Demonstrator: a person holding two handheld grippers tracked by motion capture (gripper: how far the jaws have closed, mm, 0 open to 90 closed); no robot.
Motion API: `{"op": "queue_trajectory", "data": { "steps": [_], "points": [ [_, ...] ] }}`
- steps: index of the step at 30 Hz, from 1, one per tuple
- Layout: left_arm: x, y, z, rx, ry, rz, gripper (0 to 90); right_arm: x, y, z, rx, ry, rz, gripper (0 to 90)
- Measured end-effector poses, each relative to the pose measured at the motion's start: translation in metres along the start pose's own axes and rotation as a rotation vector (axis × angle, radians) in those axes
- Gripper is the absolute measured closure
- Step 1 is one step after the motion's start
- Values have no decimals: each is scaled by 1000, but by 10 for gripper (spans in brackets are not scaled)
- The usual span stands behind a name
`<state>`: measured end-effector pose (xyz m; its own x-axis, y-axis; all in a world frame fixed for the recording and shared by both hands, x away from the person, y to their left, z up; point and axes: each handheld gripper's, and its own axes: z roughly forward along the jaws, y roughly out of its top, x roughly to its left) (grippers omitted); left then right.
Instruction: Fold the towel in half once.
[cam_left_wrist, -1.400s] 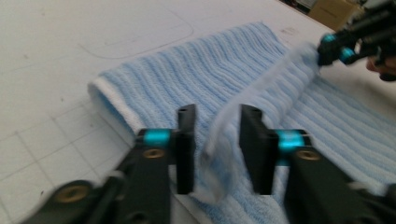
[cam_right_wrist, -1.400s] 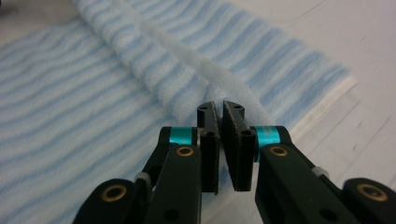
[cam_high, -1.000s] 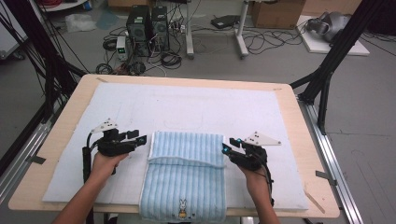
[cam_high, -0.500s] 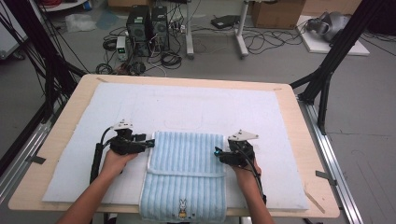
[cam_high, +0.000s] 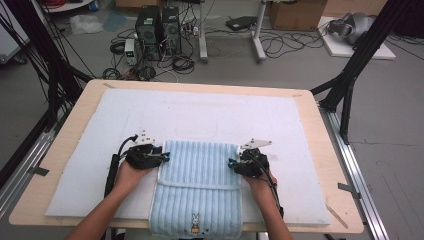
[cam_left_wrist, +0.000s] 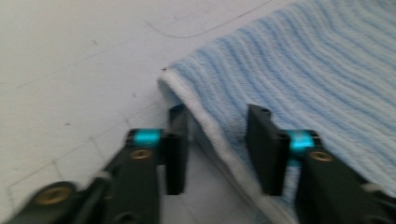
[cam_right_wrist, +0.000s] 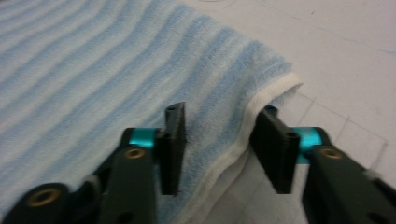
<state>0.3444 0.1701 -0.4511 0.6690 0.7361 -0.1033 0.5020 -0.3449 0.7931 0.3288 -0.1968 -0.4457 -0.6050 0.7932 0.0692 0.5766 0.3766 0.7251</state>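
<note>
A folded blue-striped towel (cam_high: 200, 185) with a white hem lies on the white mat (cam_high: 200, 115), its near end hanging over the table's front edge. My left gripper (cam_high: 166, 157) is at the towel's far left corner. In the left gripper view the hem (cam_left_wrist: 205, 121) runs between the jaws of that gripper (cam_left_wrist: 219, 112), one jaw under the edge and one over the towel (cam_left_wrist: 303, 70). My right gripper (cam_high: 231, 163) is at the far right corner and straddles the hem (cam_right_wrist: 243, 135) the same way (cam_right_wrist: 222, 112). Both pairs of jaws have just been closing, and a gap still shows.
The wooden table (cam_high: 65, 150) carries the mat, with bare mat beyond the towel and to both sides. Black frame posts (cam_high: 350, 80) stand at the table's far corners. Computer towers (cam_high: 157, 27) and cables lie on the floor behind.
Both hands have slid inward to the towel's side edges and dropped a little. The jaws now straddle the far corners' hem.
</note>
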Motion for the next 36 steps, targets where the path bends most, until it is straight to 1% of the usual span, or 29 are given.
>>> {"op": "queue_trajectory", "data": {
  "steps": [1,2,4,5,7,8,10,11,17,18,19,20,23,25,27,28,29,30,31,33,35,36],
  "points": [
    [0,0,1,-1,-29,-11,780,0,0,0,0,7,11,659],
    [-1,0,1,3,-27,-14,840,0,0,0,-1,25,19,721],
    [1,0,1,2,-39,-37,852,0,0,0,-5,62,40,817],
    [2,0,2,-3,-46,-53,853,0,-1,1,-6,66,34,825],
    [4,1,2,-7,-55,-75,855,0,0,1,-9,70,30,830],
    [5,1,2,-11,-53,-78,856,-1,0,1,-15,70,31,833],
    [7,4,3,-25,-51,-91,857,-1,1,1,-27,57,24,836],
    [9,6,4,-22,-52,-98,857,-1,3,1,-29,49,21,836],
    [23,25,8,-36,-28,-99,857,-10,17,8,-64,21,19,837],
    [26,26,10,-58,-19,-102,857,-11,19,9,-71,18,21,836],
    [29,27,11,-69,-17,-105,857,-12,22,9,-79,15,22,836],
    [32,29,14,-59,-13,-104,857,-13,25,10,-92,9,18,837],
    [38,33,18,-82,-6,-114,857,-16,34,12,-117,-10,18,836],
    [42,38,19,-105,5,-121,856,-19,39,15,-126,-18,28,836],
    [47,42,21,-106,10,-128,857,-23,45,20,-129,-28,42,836],
    [49,43,22,-115,13,-138,856,-24,46,22,-131,-32,39,836],
    [51,45,23,-110,15,-136,856,-25,49,25,-129,-41,43,836],
    [51,46,25,-116,18,-130,856,-26,51,27,-130,-50,42,836],
    [52,47,25,-135,29,-123,856,-27,52,29,-130,-60,43,836],
    [53,47,28,-154,38,-127,856,-30,56,32,-141,-79,46,835],
    [56,46,31,-137,45,-142,856,-32,59,35,-150,-86,56,834],
    [58,47,32,-126,41,-148,856,-32,61,36,-159,-92,50,834]
  ]
}}
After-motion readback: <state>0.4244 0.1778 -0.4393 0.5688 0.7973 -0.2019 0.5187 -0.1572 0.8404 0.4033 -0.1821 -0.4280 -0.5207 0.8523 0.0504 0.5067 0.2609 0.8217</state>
